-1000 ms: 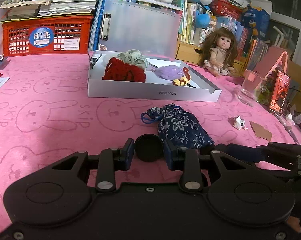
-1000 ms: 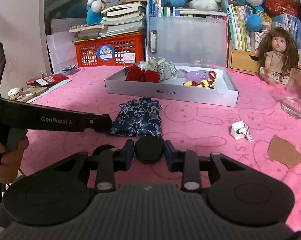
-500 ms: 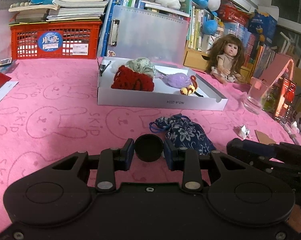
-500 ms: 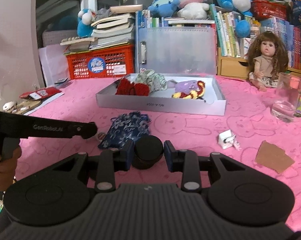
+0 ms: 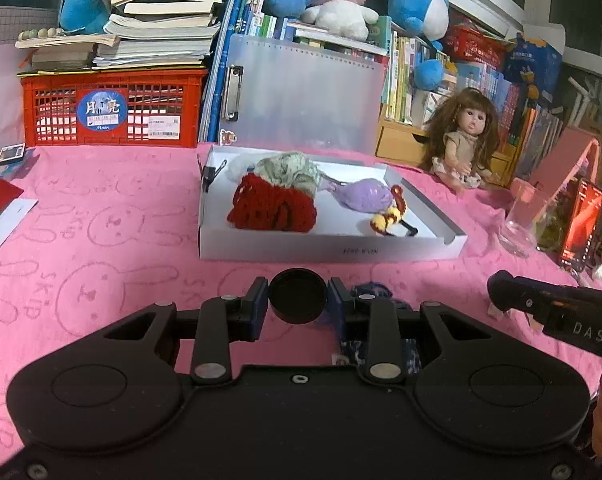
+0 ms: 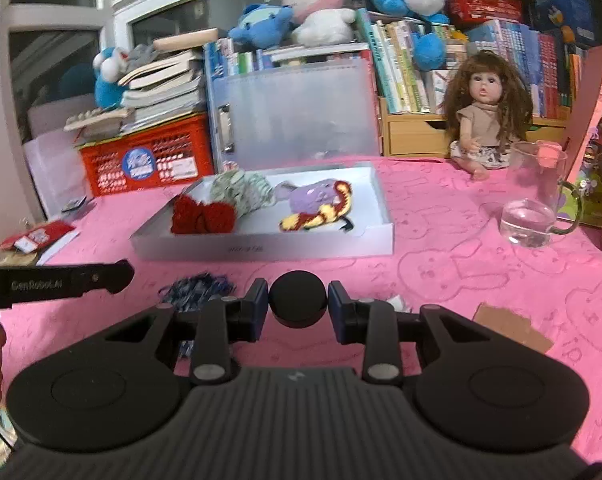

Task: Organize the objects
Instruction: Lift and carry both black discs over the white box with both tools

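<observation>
A dark blue floral fabric drawstring pouch is seen lying on the table, which is covered with a pink rabbit-print cloth. The pouch is placed just in front of the near wall of a shallow white cardboard box without touching it. Most of it is hidden behind the left hand-held gripper. In the left wrist view its long axis is judged to run roughly from 12 to 6 o'clock, and the gathered mouth with its blue cord is pointed at 12 o'clock, toward the box. In the blurred right wrist view the pouch is found at 9 o'clock of the right hand-held gripper.

The left hand-held gripper's fingers are pressed together as far as they go, and nothing from the table is pinched. Whether the right hand-held gripper's fingers are closed or slightly spread cannot be told, and no object from the table is seen between them.

The box is laid with its long axis from 9 to 3 o'clock. Inside it a red knitted pouch, a pale green patterned pouch, a lilac pouch and a yellow-and-red crocheted piece are held. A clear glass mug is set at 3 o'clock of the box, well apart.
</observation>
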{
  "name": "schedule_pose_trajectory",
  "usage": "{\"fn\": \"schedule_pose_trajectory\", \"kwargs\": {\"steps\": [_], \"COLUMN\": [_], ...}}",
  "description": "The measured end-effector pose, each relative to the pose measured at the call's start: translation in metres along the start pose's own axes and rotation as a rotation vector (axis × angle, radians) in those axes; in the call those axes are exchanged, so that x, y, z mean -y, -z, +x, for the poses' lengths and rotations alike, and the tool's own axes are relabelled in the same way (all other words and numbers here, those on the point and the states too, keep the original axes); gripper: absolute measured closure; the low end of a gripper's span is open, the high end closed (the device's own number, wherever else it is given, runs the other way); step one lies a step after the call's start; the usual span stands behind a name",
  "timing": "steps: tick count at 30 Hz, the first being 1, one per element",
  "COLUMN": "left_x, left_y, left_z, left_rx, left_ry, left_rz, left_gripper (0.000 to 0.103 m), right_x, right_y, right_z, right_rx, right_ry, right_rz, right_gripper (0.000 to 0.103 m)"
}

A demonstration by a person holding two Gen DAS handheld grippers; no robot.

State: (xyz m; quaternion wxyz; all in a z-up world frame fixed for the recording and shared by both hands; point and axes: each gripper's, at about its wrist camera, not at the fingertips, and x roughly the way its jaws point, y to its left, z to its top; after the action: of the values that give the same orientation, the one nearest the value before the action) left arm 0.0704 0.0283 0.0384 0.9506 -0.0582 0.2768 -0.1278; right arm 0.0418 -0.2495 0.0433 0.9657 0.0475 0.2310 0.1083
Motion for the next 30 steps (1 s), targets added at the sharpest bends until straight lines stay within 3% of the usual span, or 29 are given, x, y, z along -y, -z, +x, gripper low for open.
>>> {"fn": "schedule_pose_trajectory", "kwargs": {"steps": [15,30], "left_x": [-0.004,-0.004], "left_y": [-0.035,-0.054], "left_z": [0.029,0.065], "left_rx": [0.019,0.010], "left_ry": [-0.010,-0.036], "left_rz": [-0.035,-0.036], "left_gripper": [0.073,0.073], "right_x": [0.016,0.032], "right_y": [-0.040,-0.056], "right_z": [0.033,0.068], "right_rx": [0.012,-0.025], "right_ry": [0.022,0.033], "right_rz": [0.022,0.050], "right_gripper": [0.066,0.066]}}
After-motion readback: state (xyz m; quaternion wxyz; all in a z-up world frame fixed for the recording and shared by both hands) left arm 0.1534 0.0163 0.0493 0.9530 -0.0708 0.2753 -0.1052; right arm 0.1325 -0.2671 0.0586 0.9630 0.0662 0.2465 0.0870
